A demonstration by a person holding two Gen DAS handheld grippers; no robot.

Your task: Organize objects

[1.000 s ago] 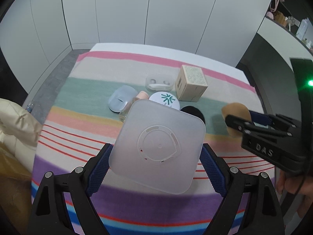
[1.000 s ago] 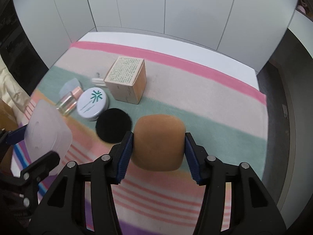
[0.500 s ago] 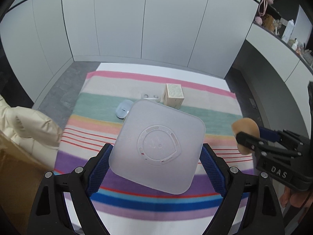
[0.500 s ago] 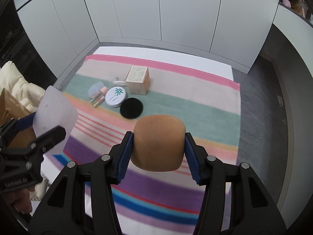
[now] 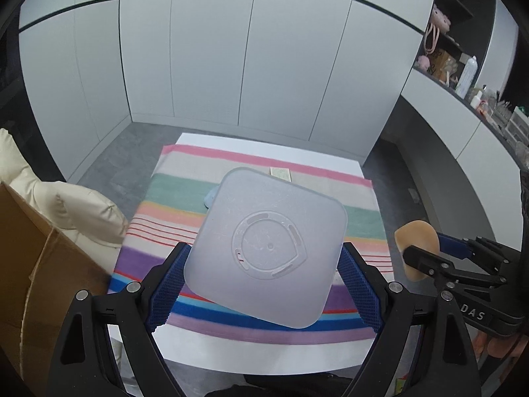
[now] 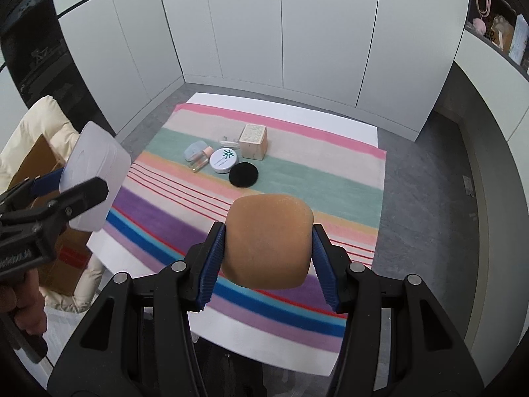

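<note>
The frosted square plastic lid (image 5: 267, 258) fills the centre of the left wrist frame; we judge it light, stiff and slick, best pinched across opposite edges. Our left claw (image 5: 264, 284) grips it so, spread wide. The tan makeup sponge (image 6: 267, 241), centre of the right frame, looks soft and squashy; our right claw (image 6: 267, 261) clamps its sides, half spread. The striped desk (image 6: 330, 178) lies beneath, upper centre.

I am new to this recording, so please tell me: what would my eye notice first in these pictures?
The frosted square lid, held in the left gripper, fills that view. The tan sponge is clamped in the right gripper. Both hang above the striped cloth, where small cosmetics cluster.
</note>
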